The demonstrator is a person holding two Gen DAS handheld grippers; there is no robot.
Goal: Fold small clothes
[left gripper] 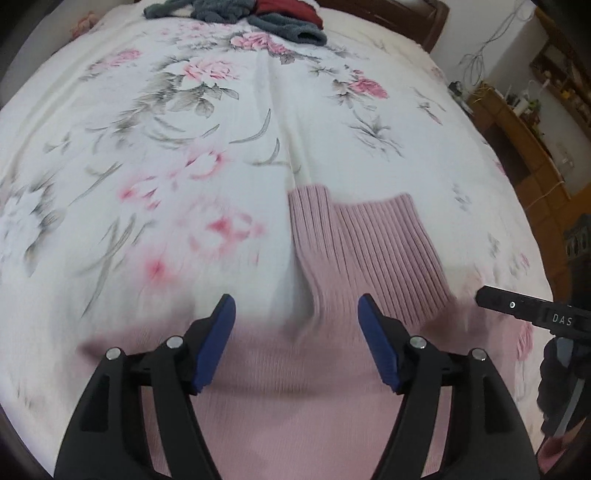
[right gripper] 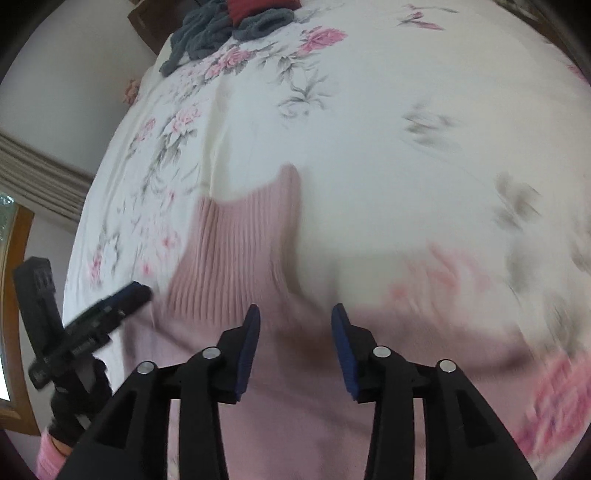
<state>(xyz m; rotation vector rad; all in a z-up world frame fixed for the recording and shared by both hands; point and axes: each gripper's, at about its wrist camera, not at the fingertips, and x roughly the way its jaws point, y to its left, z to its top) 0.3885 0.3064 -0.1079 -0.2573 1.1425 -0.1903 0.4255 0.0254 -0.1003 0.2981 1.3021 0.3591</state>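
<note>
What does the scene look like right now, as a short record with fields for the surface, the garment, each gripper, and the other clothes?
surface: bed with floral sheet
garment: pink knit sweater, lying on the sheet, ribbed collar pointing toward the far end
left gripper: open, over the sweater, holding nothing
right gripper: open, over the sweater near the collar, holding nothing
other clothes: grey and dark red pile at the far end of the bed
image quality: motion blur near the grippers
</note>
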